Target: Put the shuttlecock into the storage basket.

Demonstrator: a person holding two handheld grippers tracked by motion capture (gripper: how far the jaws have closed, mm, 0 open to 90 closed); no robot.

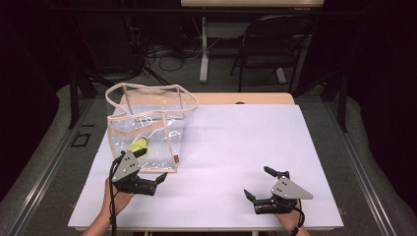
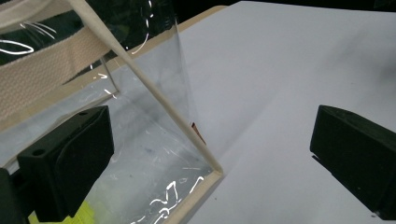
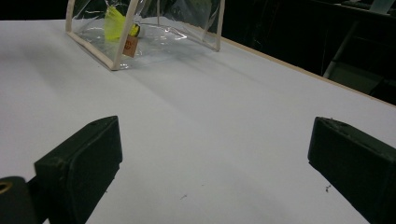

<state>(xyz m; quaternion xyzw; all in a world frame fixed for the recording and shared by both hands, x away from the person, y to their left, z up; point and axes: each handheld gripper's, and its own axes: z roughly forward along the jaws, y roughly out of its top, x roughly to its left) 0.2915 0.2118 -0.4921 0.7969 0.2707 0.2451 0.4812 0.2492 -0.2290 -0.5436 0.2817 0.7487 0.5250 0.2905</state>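
A clear plastic tote bag (image 1: pixel 147 130) with beige trim and straps stands upright on the left of the white table top (image 1: pixel 236 147). A yellow object (image 1: pixel 138 145) lies inside it on the bottom. My left gripper (image 1: pixel 151 166) is open right at the bag's near side. In the left gripper view the bag's lower front corner (image 2: pixel 212 173) lies between the jaws of the left gripper (image 2: pixel 212 154), and the yellow object (image 2: pixel 88 215) shows through the wall. My right gripper (image 1: pixel 258 183) is open over bare table at the near right. In the right gripper view the right gripper (image 3: pixel 215 158) faces the bag (image 3: pixel 149 28), which is far off.
A small brown tag (image 3: pixel 130 45) hangs at the bag's corner seam. Behind the white top runs a wooden table edge (image 1: pixel 246 98). A dark folding chair (image 1: pixel 275 44), a white table leg (image 1: pixel 203 49) and loose cables (image 1: pixel 162 54) are on the floor beyond.
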